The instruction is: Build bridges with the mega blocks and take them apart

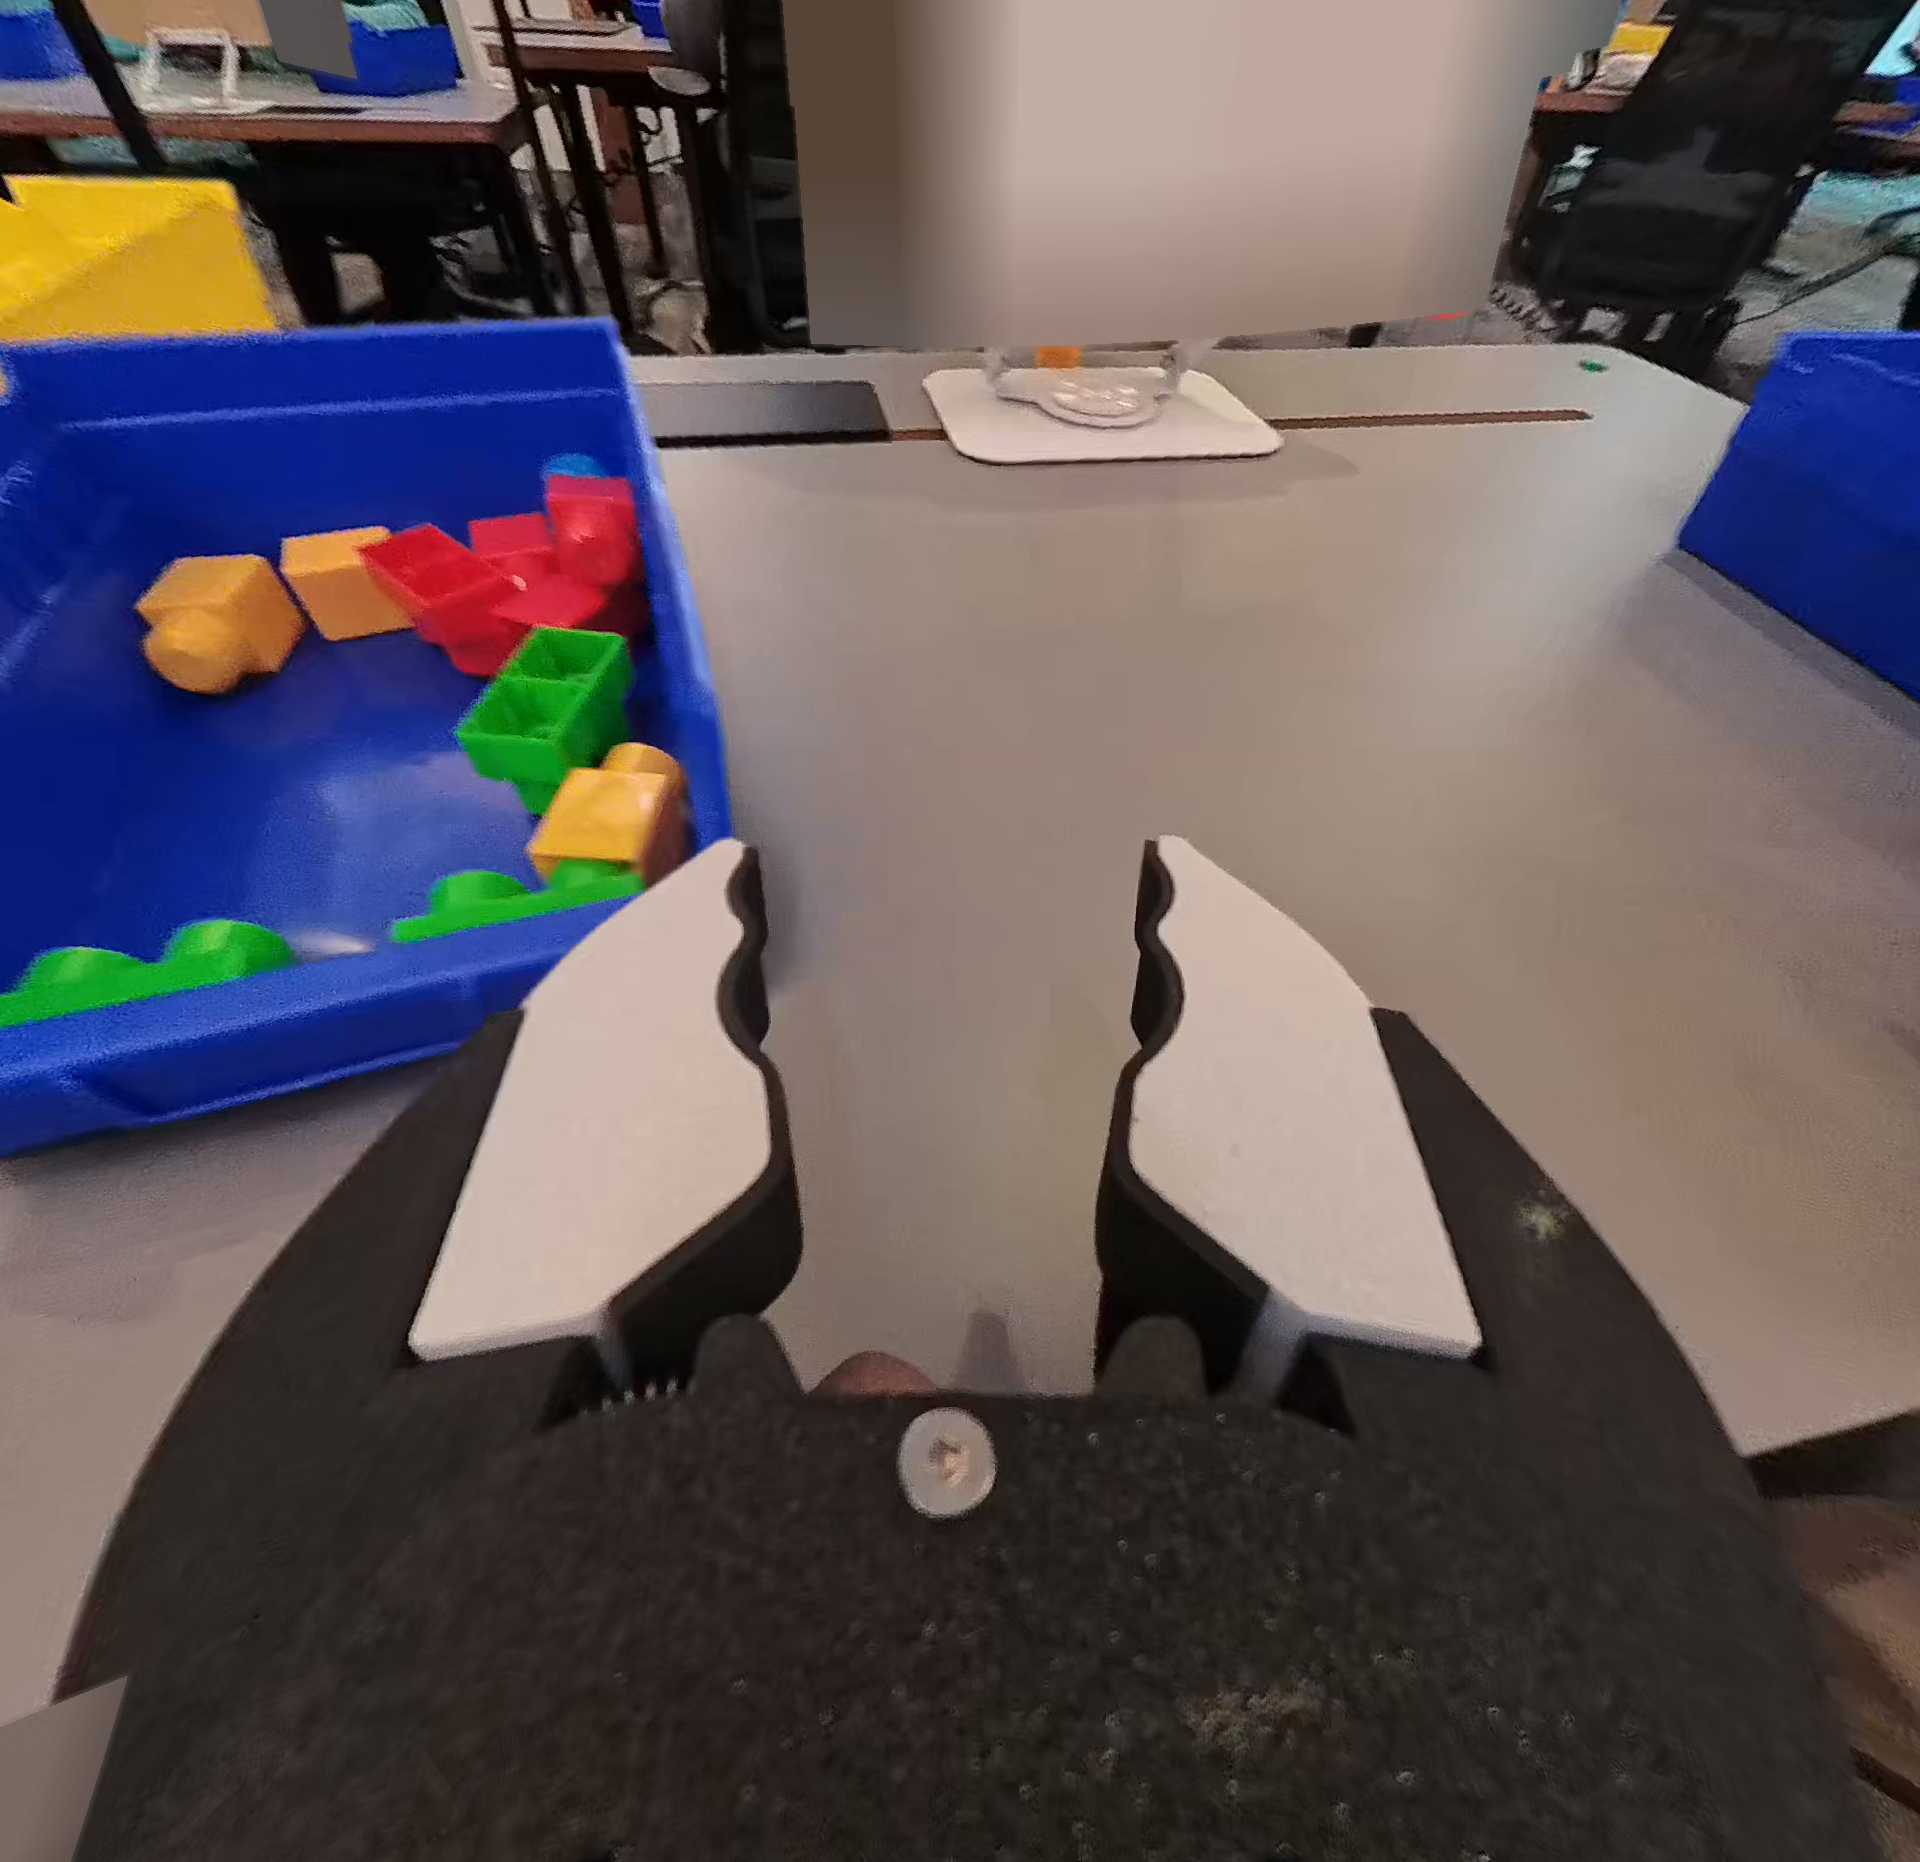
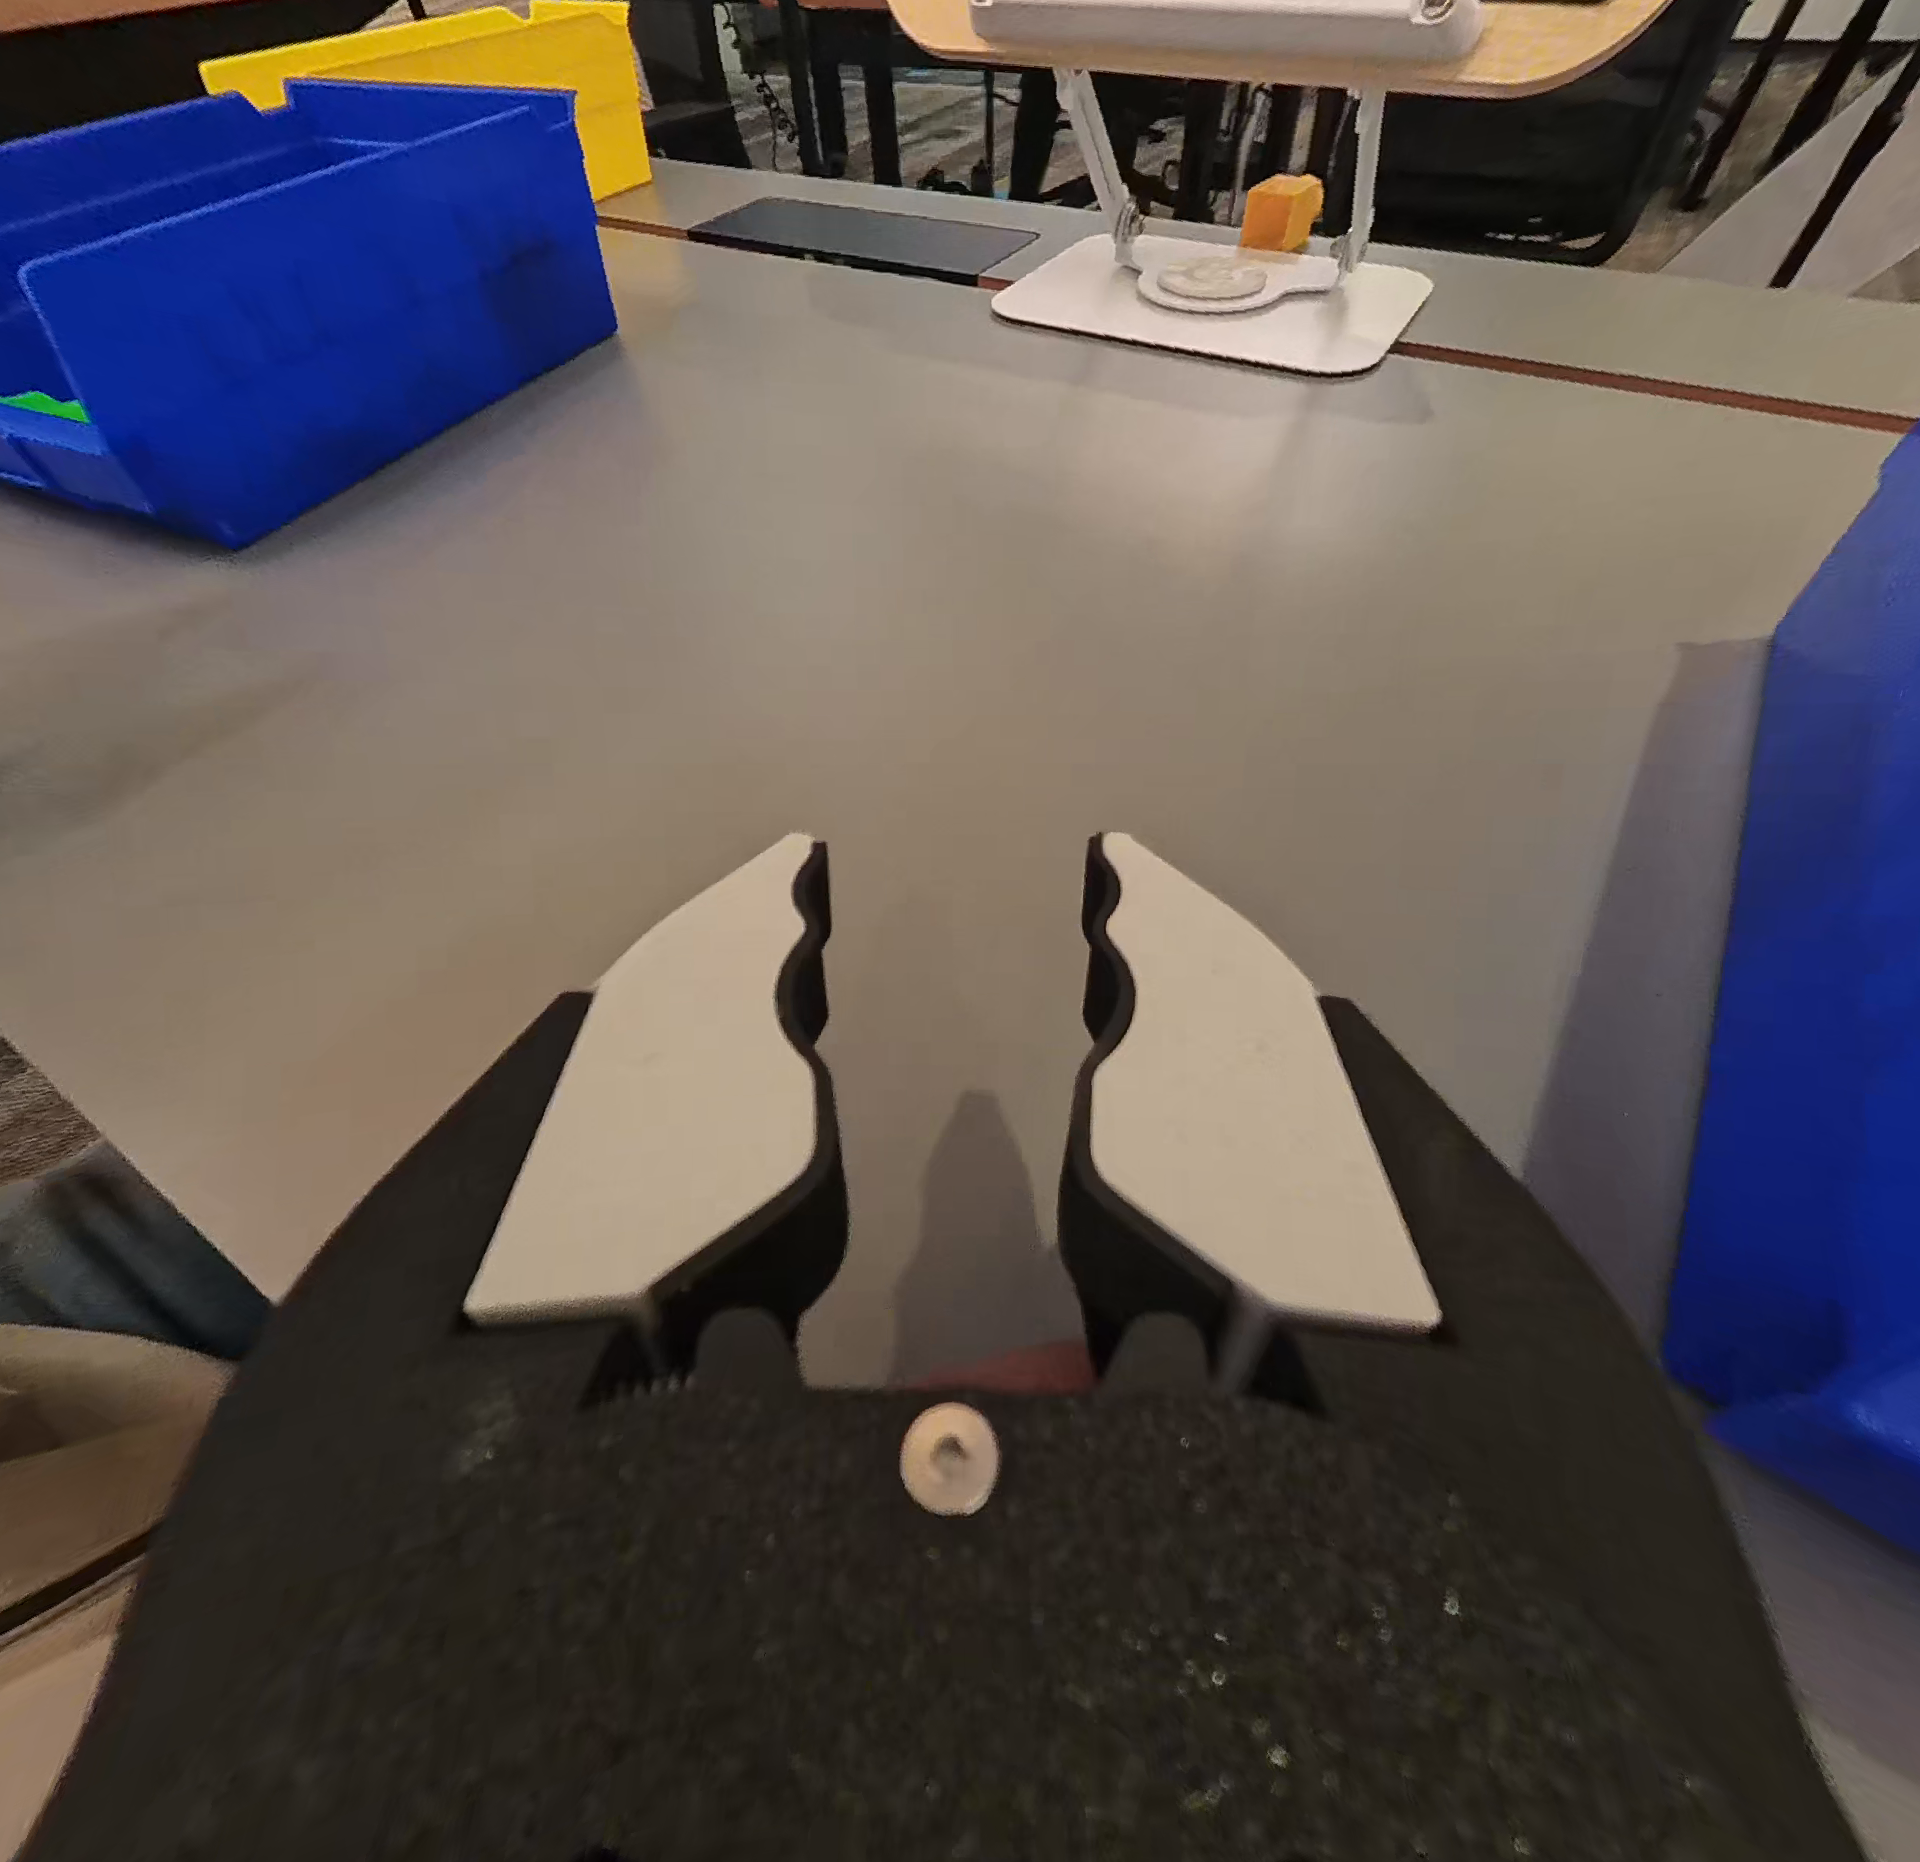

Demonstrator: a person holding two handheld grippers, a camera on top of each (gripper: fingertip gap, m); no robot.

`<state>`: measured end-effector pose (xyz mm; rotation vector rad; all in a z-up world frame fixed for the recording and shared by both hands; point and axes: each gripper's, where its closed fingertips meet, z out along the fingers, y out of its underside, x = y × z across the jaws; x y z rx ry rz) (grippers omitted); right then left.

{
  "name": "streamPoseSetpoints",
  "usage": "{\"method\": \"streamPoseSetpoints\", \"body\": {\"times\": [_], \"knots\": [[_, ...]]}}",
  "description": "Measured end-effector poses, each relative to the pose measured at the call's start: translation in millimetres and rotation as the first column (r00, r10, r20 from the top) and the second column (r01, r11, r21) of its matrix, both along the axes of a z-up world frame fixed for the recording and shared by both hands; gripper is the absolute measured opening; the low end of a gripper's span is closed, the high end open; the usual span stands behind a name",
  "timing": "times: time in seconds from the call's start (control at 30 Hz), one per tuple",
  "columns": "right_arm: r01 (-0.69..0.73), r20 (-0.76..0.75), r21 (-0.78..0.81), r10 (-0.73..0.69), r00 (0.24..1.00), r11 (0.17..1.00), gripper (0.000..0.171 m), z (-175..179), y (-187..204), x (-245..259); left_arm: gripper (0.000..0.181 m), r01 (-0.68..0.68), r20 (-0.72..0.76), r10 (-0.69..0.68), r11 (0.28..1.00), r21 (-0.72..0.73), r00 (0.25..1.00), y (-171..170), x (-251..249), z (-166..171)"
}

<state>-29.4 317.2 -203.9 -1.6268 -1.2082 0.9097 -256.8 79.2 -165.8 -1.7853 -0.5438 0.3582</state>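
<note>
I hold both tongs open and empty above the grey surface: the left tongs near the blue bin, the right tongs over bare space. The mega blocks lie loose inside this bin, at the left. I judge them light, stiff and a little slippery, so I would grip one across its flat side walls, not on the round studs.

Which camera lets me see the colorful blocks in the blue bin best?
The left wrist view: it looks down into the blue bin, showing the blocks. The right wrist view shows mostly the bin's outside wall, with only a green sliver.
</note>
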Motion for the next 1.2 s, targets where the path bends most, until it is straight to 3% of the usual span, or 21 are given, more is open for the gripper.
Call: {"method": "streamPoseSetpoints", "body": {"times": [0.3, 0.47, 0.7, 1.13, 1.2], "knots": [[-0.011, -0.014, -0.023, 0.010, 1.000, 1.000, 0.046, 0.5, -1.1, 2.4, 0.067, -0.127, -0.097, 0.112, 0.976, -0.175, 0.989, -30.7, -104.6, 43.9], [-0.026, 0.004, -0.015, 0.026, 1.000, 1.000, 0.045, -1.7, -3.6, 0.6, 0.069, -0.173, -0.159, 0.122, 0.915, -0.365, 0.980, -22.0, -192.3, 41.7], [-0.042, -0.022, -0.073, 0.040, 0.999, 0.996, 0.044, -1.3, -2.1, 1.8, 0.074, -0.067, -0.089, 0.004, 0.698, -0.713, 0.996, 7.7, -264.8, -17.6], [-0.076, -0.022, -0.094, 0.074, 0.997, 0.993, 0.040, -2.5, -4.1, 4.1, 0.072, 0.021, 0.002, -0.052, 0.373, -0.928, 0.999, 17.1, -322.6, -65.6], [-0.081, -0.016, -0.090, 0.080, 0.997, 0.993, 0.039, -3.2, -4.8, 4.7, 0.072, 0.043, 0.029, -0.044, 0.354, -0.934, 0.999, 17.7, -325.9, -72.2]]}}
